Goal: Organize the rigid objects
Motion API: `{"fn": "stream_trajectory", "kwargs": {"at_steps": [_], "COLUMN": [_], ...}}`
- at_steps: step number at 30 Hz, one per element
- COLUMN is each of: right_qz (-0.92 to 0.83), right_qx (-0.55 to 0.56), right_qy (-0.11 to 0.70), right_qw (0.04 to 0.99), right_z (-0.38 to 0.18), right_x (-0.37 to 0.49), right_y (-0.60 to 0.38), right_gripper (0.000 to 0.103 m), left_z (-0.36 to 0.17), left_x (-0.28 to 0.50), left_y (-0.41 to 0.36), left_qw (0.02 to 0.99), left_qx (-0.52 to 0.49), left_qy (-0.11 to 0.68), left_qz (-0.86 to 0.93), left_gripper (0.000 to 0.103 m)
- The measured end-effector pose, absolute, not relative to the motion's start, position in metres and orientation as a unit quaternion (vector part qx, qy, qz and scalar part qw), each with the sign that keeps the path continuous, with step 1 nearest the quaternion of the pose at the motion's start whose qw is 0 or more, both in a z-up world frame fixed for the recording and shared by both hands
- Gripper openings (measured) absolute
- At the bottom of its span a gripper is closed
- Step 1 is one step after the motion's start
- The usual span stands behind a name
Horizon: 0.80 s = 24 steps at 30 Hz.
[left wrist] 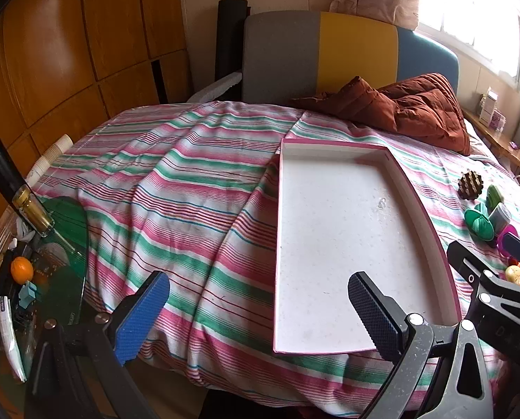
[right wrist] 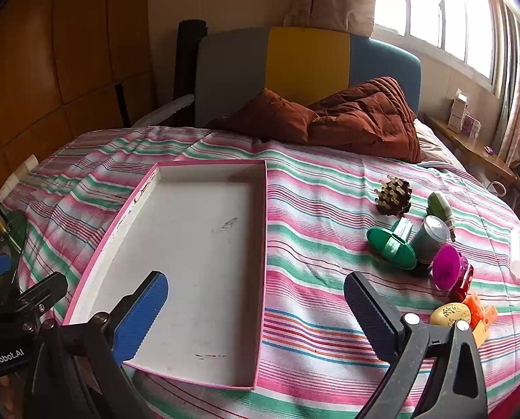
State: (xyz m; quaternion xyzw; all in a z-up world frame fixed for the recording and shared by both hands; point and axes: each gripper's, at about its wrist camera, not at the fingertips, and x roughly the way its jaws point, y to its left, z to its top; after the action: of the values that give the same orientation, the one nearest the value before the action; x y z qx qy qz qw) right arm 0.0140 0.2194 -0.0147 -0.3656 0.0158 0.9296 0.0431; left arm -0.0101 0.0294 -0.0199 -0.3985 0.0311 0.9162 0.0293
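Hovering over the striped bed with both tongs — left tongs [left wrist: 258,314] and right tongs [right wrist: 256,317] — gaping fully wide and gripping nothing. Sitting clustered at about three o'clock of the empty pink-rimmed tray [right wrist: 265,244]: a pinecone [right wrist: 393,195], green spool [right wrist: 392,246], grey canister [right wrist: 429,239], magenta piece [right wrist: 446,267] and yellow egg [right wrist: 450,314] — likely light, stiff, prone to rolling, so pinching across the narrow middle. Showing the whole cluster plainly from the right wrist; catching only the left wrist's side table with an orange [left wrist: 21,269] at nine o'clock.
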Motion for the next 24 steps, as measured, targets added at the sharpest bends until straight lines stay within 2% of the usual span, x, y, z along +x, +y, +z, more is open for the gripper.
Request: {"fn": "stream_trajectory", "kwargs": {"at_steps": [16,24], "right_qz": [0.93,0.93], "right_qx": [-0.364,-0.362], "right_qy": [0.016,0.028], "right_qw": [0.049,0.062], "right_z": [-0.01,-0.002], "right_x": [0.013,0.013], "right_y": [0.231,0.259], "right_gripper": [0.103,0.103], "left_z": [-0.016,-0.008], "left_x": [-0.008,-0.006], "left_y": [0.039,0.056], "left_qw": [0.059,0.063], "left_qx": [-0.392,-0.376], "left_qy": [0.036,0.068], "left_qz": [0.918,0.922], "left_gripper": [0.103,0.103]}}
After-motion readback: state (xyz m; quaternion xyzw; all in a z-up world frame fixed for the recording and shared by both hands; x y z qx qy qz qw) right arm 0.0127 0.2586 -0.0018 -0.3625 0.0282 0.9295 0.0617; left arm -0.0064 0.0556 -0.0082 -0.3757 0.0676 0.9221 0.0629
